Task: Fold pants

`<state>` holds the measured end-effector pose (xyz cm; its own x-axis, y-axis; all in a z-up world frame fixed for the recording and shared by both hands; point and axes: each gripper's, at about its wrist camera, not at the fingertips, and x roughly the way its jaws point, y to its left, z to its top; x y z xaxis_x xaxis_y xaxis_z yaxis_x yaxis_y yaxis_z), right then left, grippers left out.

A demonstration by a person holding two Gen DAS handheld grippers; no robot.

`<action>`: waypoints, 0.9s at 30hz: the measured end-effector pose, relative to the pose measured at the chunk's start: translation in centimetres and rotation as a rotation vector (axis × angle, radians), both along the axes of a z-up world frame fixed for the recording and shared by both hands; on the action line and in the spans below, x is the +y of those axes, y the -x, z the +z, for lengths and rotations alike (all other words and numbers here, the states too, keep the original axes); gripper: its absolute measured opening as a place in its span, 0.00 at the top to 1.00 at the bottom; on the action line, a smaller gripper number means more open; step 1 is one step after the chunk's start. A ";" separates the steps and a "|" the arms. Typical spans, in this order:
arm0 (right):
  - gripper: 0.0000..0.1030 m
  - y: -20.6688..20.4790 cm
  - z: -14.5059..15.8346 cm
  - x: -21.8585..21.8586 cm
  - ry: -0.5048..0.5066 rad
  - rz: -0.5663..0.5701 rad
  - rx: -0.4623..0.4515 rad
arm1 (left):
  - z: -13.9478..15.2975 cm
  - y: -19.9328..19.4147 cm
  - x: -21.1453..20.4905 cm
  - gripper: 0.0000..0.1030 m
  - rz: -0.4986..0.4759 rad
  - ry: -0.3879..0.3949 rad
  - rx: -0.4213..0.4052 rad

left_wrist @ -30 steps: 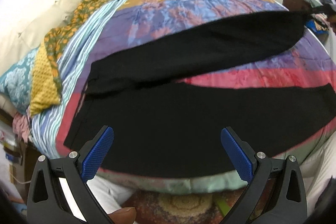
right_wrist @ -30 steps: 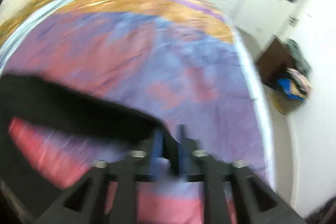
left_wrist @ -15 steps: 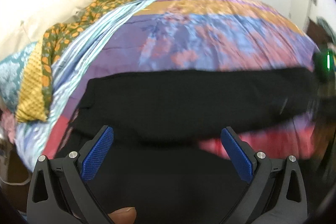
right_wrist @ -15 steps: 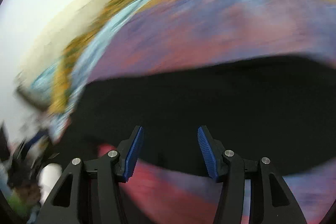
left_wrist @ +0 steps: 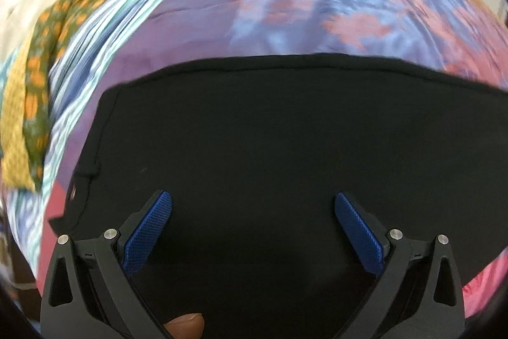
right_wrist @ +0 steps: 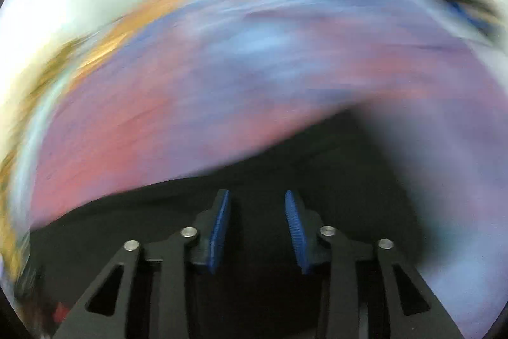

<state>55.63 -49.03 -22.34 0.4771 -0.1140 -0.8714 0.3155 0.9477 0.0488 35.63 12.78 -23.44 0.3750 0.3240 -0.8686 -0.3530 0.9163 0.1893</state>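
Black pants [left_wrist: 285,148] lie flat across a patchwork bedspread [left_wrist: 285,5], one leg laid over the other so the cloth reads as a single wide dark band; the waist end sits at the left of the left wrist view, near a striped sheet [left_wrist: 104,30] and an orange-flowered pillow [left_wrist: 35,69]. Left gripper [left_wrist: 253,231] hangs above the pants, pointed steeply down, jaws spread wide with nothing between the blue pads [left_wrist: 149,231]; a fingertip shows at the bottom edge. Right gripper [right_wrist: 256,227] is over the dark cloth too, its view heavily smeared by motion. Its jaws have just been closing in and now stand partly apart; the pads show a clear gap and no fabric pinched, so it grips nothing. Judgement: the lengthwise fold, leg on leg, looks done, and the hands are setting up for the crosswise fold. The next move calls for each gripper to drop to an edge of the doubled cloth, likely at one end, and pinch both layers together before lifting, or the top leg will slide off the lower one.
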 end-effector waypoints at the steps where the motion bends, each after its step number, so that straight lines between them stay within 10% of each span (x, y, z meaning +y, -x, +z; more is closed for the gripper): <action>1: 0.50 1.2 0.9 -1.6 0.065 -0.022 0.004 | 0.8 0.7 0.0 0.01 0.016 0.001 -0.014; 5: 0.48 9.8 4.3 -0.8 0.064 0.133 -0.073 | 4.3 5.2 -4.6 0.01 -0.086 0.086 -0.089; 11: 0.35 26.1 2.0 14.2 -0.463 0.466 -0.027 | 4.6 13.1 -18.2 0.01 -0.447 0.399 -0.029; 14: 0.35 30.8 -2.1 20.1 -0.621 0.525 0.114 | 1.7 15.7 -22.2 0.01 -0.538 0.349 0.081; 17: 0.43 32.1 -2.3 17.5 -0.554 0.446 0.093 | 0.7 17.0 -19.7 0.00 -0.475 0.248 0.128; 22: 0.41 34.7 -0.5 -0.1 -0.363 -0.101 0.090 | 2.7 18.4 -8.4 0.01 -0.227 0.103 0.122; 27: 0.38 32.8 4.2 -1.1 -0.156 -0.084 0.049 | 7.0 14.6 -2.4 0.01 -0.099 0.058 -0.031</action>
<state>22.83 -50.12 -18.11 0.4279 -0.0135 -0.9037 0.3989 0.9000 0.1755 21.06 10.36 -16.45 0.4298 0.2334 -0.8722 -0.2654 0.9560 0.1251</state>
